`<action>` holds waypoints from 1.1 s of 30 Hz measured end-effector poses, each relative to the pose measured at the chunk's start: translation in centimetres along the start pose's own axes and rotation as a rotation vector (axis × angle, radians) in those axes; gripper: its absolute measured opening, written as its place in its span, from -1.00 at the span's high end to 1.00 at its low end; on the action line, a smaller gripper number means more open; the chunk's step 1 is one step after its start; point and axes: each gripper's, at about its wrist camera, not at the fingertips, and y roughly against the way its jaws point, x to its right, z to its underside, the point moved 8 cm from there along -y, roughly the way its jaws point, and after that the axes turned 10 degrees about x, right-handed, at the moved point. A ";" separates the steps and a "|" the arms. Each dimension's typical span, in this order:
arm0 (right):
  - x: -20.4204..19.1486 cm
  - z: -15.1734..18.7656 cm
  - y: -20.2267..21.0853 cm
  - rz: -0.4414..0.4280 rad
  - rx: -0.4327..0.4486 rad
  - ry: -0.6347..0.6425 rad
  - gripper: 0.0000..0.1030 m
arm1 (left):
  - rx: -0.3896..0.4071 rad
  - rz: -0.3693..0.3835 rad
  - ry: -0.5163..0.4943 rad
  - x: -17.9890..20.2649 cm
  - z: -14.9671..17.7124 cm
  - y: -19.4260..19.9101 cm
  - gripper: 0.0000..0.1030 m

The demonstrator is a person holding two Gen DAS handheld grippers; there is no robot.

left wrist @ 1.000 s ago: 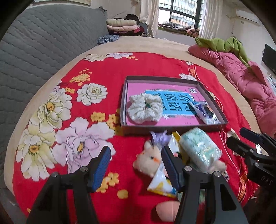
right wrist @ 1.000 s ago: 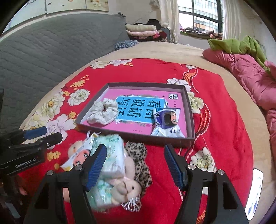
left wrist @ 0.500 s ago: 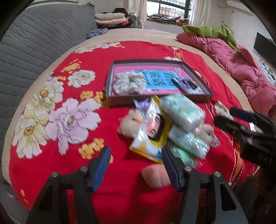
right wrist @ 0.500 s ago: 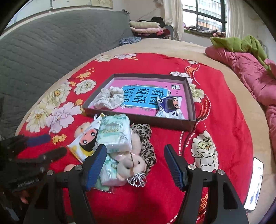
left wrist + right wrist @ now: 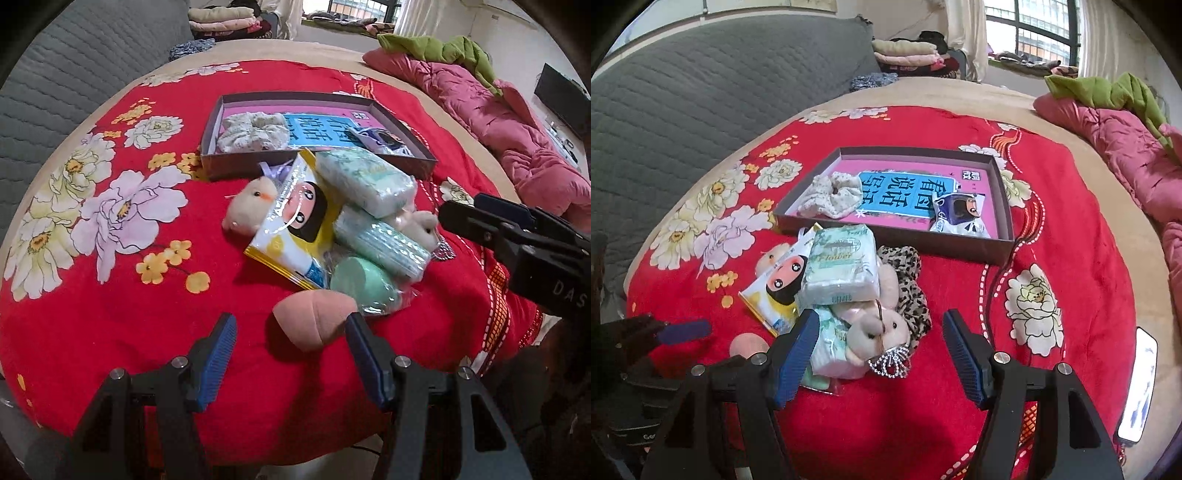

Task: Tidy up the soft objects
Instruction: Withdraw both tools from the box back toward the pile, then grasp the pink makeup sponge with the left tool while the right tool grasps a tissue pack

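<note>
LEFT WRIST: left hand-held gripper [image 5: 290,352] open, empty; pink sponge [image 5: 314,320] between its fingers, untouched, at near edge of soft-object pile [image 5: 332,221], pile just before tray [image 5: 406,162] | RIGHT WRIST: right hand-held gripper [image 5: 881,356] open, empty, over plush rabbit [image 5: 875,328]; pile near side of tray [image 5: 1001,206] on bed [image 5: 1071,258].

Wide open red blanket [image 5: 110,314] on the left of the left wrist view, nothing standing on it, so there's a clear lane up to the box [image 5: 221,162] along that side. Centre frame is crowded: the pile [image 5: 332,229] of packets and plush sits tight against the box's near wall, blocking a straight run in. The pink sponge [image 5: 314,317] lies just ahead of the left gripper [image 5: 290,354], between its open jaws. In the right wrist view, the lower right blanket is bare (a phone [image 5: 1137,384] lies at the far right edge).
</note>
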 end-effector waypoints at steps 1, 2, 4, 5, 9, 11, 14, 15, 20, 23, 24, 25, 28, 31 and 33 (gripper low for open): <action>-0.1 0.0 0.0 -0.001 0.001 0.002 -0.37 | 0.001 0.005 -0.002 0.1 0.0 0.0 -0.18; -0.1 0.0 0.0 -0.002 0.004 0.003 -0.37 | 0.002 0.014 -0.005 0.2 0.0 0.0 -0.18; -0.1 -0.1 0.1 -0.005 0.006 0.001 -0.37 | 0.000 0.018 -0.010 0.4 0.1 -0.1 -0.18; -0.1 -0.2 0.0 -0.005 0.005 0.001 -0.37 | -0.004 0.018 -0.013 0.4 0.2 -0.2 -0.18; -0.1 -0.1 -0.3 -0.003 -0.002 0.000 -0.37 | -0.006 0.017 -0.031 0.4 0.2 -1.0 -0.18; -0.2 -0.2 -0.8 -0.006 -0.007 0.001 -0.37 | -0.002 0.022 -0.025 0.3 0.1 -1.3 -0.18; -0.5 -0.5 -1.7 -0.013 -0.014 0.010 -0.37 | -0.001 0.038 -0.021 0.3 -0.2 -1.6 -0.18; -0.6 -0.6 -2.0 -0.015 -0.016 0.013 -0.37 | -0.001 0.045 -0.022 0.4 -0.2 -1.7 -0.18; -1.0 -0.9 -3.6 -0.023 -0.029 0.020 -0.37 | -0.002 0.066 -0.021 0.4 -0.2 -2.3 -0.18; -1.2 -1.1 -4.3 -0.029 -0.032 0.023 -0.37 | -0.003 0.091 -0.002 0.2 -0.3 -2.8 -0.18; -1.3 -1.2 -4.5 -0.031 -0.033 0.024 -0.37 | -0.007 0.102 0.009 0.1 -0.3 -2.9 -0.18; -1.3 -1.2 -4.7 -0.031 -0.035 0.027 -0.37 | -0.010 0.111 0.017 0.1 -0.3 -3.1 -0.18; -1.5 -1.4 -5.2 -0.036 -0.042 0.033 -0.37 | -0.014 0.136 0.027 0.1 -0.4 -3.3 -0.09; -1.6 -1.7 -5.5 -0.051 -0.041 0.029 -0.37 | -0.023 0.172 0.043 0.4 -0.4 -3.6 0.01; -1.8 -2.0 -5.7 -0.055 -0.038 0.033 -0.37 | -0.022 0.183 0.039 0.4 -0.5 -3.7 0.03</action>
